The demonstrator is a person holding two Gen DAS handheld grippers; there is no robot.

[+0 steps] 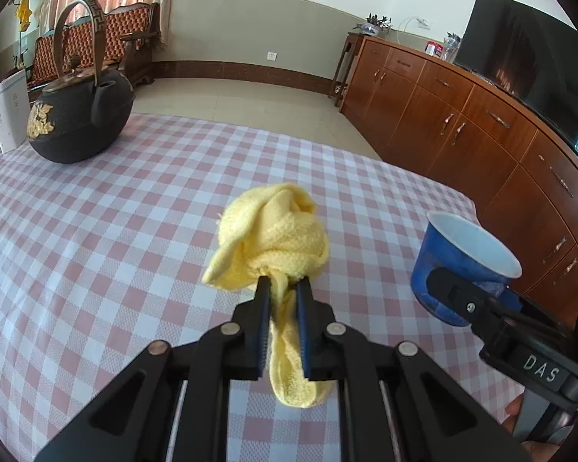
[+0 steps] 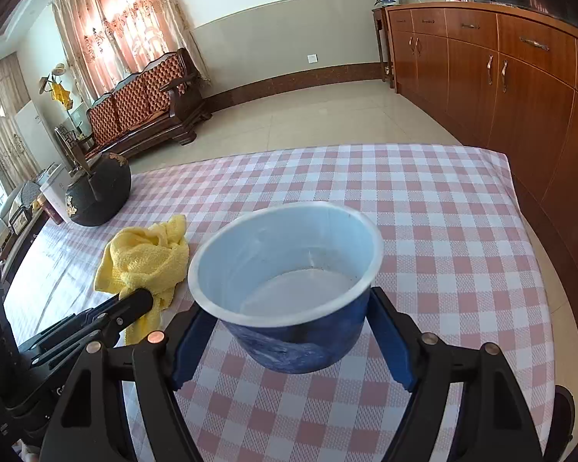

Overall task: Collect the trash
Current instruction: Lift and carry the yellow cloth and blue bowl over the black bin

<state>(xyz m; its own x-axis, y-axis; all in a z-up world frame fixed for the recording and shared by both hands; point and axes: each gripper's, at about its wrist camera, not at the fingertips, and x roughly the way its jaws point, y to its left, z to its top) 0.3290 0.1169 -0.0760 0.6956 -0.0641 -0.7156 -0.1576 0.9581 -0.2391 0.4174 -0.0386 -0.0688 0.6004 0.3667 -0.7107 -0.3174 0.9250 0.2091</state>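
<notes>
Your left gripper (image 1: 283,283) is clenched on the yellow cloth (image 1: 273,236): the two blue pads pinch a twisted neck of the fabric, with a tail hanging down between the black fingers toward the camera and the bunched bulk standing out beyond the tips. From this view the cloth looks to be lifted slightly off the table, though you cannot be sure whether its far folds rest on the surface.

Your right gripper (image 2: 289,315) has its jaws spread wide around the blue paper cup (image 2: 289,285), one blue pad against each side of the cup's wall, so it is grasping the cup. The cup tilts with its white mouth toward the camera, and its inside appears empty apart from a few dark specks. In the left wrist view the same cup sits to the right of the cloth, with the other gripper's black finger across its lower side.

Both things are over the pink-and-white checked tablecloth (image 1: 96,231), the cloth just to the left of the cup and apart from it. Farther off on the left of the table stands a dark iron teapot (image 1: 81,115) with a tall arched handle, and a white box (image 1: 9,111) stands just beside it. Beyond the table's right edge runs a long wooden cabinet (image 2: 501,77), and a wooden sofa (image 2: 146,104) stands by the curtained window.
</notes>
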